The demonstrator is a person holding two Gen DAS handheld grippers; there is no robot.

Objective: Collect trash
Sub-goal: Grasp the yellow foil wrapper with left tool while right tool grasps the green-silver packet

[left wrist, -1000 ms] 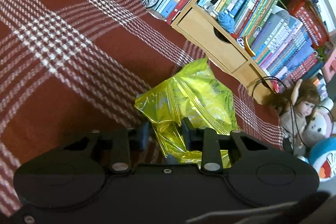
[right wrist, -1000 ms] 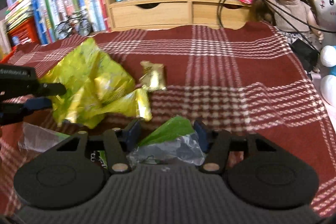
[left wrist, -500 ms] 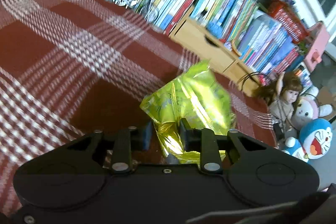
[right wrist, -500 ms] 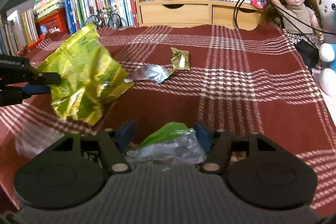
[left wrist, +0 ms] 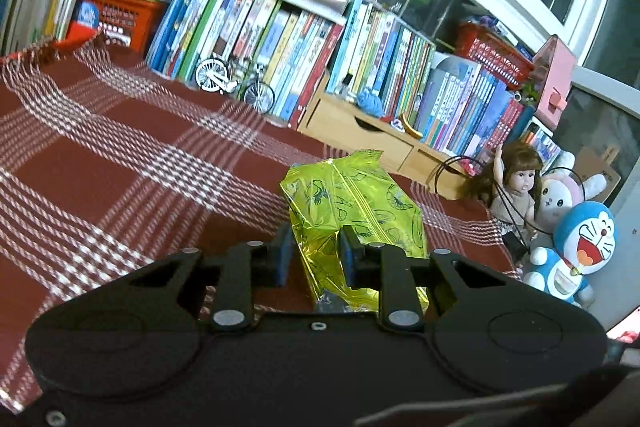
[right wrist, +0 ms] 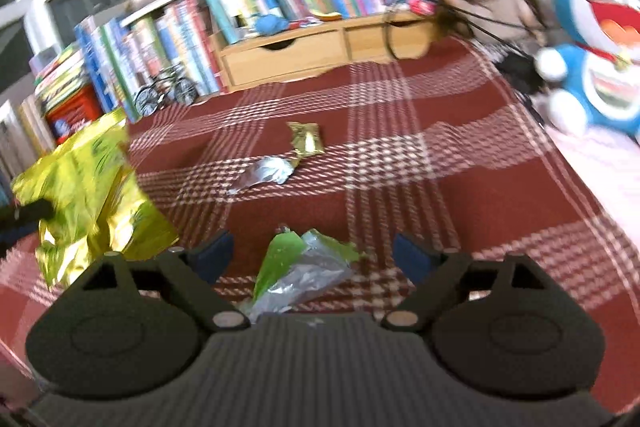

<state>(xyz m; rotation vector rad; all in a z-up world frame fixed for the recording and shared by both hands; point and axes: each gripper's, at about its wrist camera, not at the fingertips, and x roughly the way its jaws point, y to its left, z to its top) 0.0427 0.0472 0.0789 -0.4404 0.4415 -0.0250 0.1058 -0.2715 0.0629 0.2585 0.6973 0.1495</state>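
The left gripper (left wrist: 313, 251) squeezes a shiny yellow bag (left wrist: 354, 205), holding it up above the red checked cloth (left wrist: 120, 163). The right gripper (right wrist: 313, 255) is wide open, with a green and silver wrapper (right wrist: 298, 269) lying loose between its fingers. A silver wrapper (right wrist: 269, 171) and gold wrapper (right wrist: 305, 139) lie farther off.

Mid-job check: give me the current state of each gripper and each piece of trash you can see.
left gripper: shut on the yellow bag.
yellow bag: crumpled, held above the cloth.
right gripper: open.
green and clear wrapper: loose between the open jaws, not gripped.
silver wrapper: crumpled, lying on the cloth.
gold wrapper: lying on the cloth.
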